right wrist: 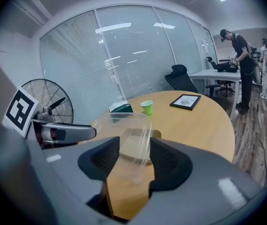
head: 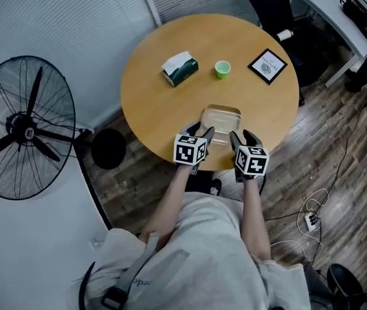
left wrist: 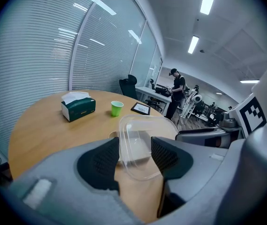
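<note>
A clear plastic container (head: 221, 113) sits near the front edge of the round wooden table (head: 151, 89). My left gripper (head: 199, 133) is at its near left corner. In the left gripper view that rounded corner (left wrist: 126, 165) fills the narrow gap between the dark pads (left wrist: 100, 165), so the left gripper (left wrist: 135, 156) looks shut on it. My right gripper (head: 239, 137) is at the near right corner. There the clear rim (right wrist: 145, 139) looks tilted and hazy between the pads, and the right gripper (right wrist: 134, 158) looks shut on it.
Farther back on the table are a green tissue box (head: 180, 68), a small green cup (head: 222, 68) and a black framed card (head: 267, 66). A standing fan (head: 25, 131) is at the left, an office chair (head: 270, 5) behind the table, and cables (head: 312, 218) lie on the floor.
</note>
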`<action>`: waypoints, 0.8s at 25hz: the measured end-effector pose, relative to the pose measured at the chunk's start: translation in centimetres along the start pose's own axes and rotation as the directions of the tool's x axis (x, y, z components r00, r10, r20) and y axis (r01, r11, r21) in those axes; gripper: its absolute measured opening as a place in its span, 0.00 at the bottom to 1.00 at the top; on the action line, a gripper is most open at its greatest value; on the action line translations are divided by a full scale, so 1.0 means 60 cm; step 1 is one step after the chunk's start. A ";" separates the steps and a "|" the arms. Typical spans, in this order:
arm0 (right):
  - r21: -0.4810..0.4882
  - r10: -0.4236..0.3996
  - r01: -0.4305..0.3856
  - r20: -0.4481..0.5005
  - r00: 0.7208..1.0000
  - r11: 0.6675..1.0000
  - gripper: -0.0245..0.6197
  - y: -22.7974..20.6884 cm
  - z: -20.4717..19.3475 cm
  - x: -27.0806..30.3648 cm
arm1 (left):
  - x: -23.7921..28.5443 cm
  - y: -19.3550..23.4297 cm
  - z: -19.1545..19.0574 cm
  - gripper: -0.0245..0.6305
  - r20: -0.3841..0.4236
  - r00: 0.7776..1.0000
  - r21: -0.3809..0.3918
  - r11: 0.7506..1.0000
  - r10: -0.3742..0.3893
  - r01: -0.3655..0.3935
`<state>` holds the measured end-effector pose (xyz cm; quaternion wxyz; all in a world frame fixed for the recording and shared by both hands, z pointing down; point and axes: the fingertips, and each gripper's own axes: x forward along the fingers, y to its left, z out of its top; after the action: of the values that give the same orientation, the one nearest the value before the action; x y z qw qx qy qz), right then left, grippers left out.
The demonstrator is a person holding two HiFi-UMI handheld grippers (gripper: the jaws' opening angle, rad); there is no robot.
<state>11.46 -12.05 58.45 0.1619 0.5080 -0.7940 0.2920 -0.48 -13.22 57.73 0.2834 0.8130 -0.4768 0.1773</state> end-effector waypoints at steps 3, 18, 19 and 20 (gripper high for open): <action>0.013 0.012 -0.012 0.002 1.000 1.000 0.34 0.002 -0.001 -0.001 | -0.003 0.000 -0.002 0.36 0.003 1.000 -0.003 1.000 0.003 -0.003; 0.012 0.005 -0.005 -0.006 1.000 1.000 0.33 -0.003 -0.021 -0.021 | -0.009 -0.018 -0.016 0.36 0.002 1.000 -0.003 1.000 0.002 -0.002; 0.013 0.005 -0.005 -0.005 1.000 1.000 0.33 -0.003 -0.022 -0.023 | -0.010 -0.019 -0.016 0.36 0.003 1.000 -0.003 1.000 0.002 -0.002; 0.015 0.006 -0.006 -0.003 1.000 1.000 0.33 -0.002 -0.022 -0.024 | -0.012 -0.019 -0.016 0.36 0.003 1.000 -0.003 1.000 0.002 -0.002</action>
<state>12.15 -10.25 58.72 0.1587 0.5064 -0.7930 0.2993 0.17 -11.69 57.76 0.2835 0.8123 -0.4785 0.1755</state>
